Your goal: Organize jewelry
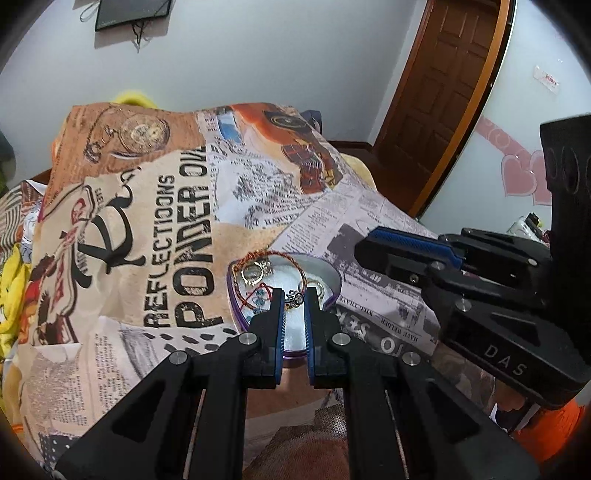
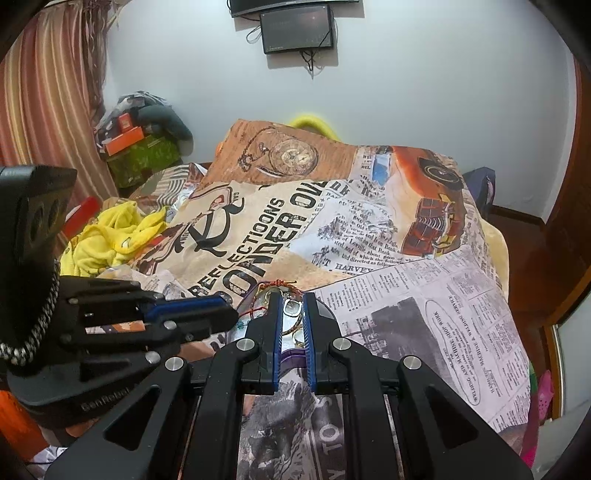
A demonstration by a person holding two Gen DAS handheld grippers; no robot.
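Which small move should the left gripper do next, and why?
Probably close the left gripper gently on the small silver charm: it sits between the open jaws, inside the purple-rimmed tin, apart from the gold ring.

Wall [image 2: 424,92]: plain pale white, evenly lit.
Screens [image 2: 297,31]: two dark panels mounted high on the wall, cables hanging below.
Door [image 1: 439,92]: brown panelled wood with a lighter frame, at the right.
Heart decals [image 1: 517,173]: pink, on the pale surface right of the door.
Curtain [image 2: 48,96]: striped in red and beige, at the left.
Bed [image 2: 517,236]: dark wooden frame, covered by a newspaper-print blanket [image 2: 424,295] showing a pocket watch and a vintage car.
Yellow cloth [image 2: 107,236]: crumpled at the bed's left.
Pile [image 2: 144,140]: boxes and fabric beside the curtain.
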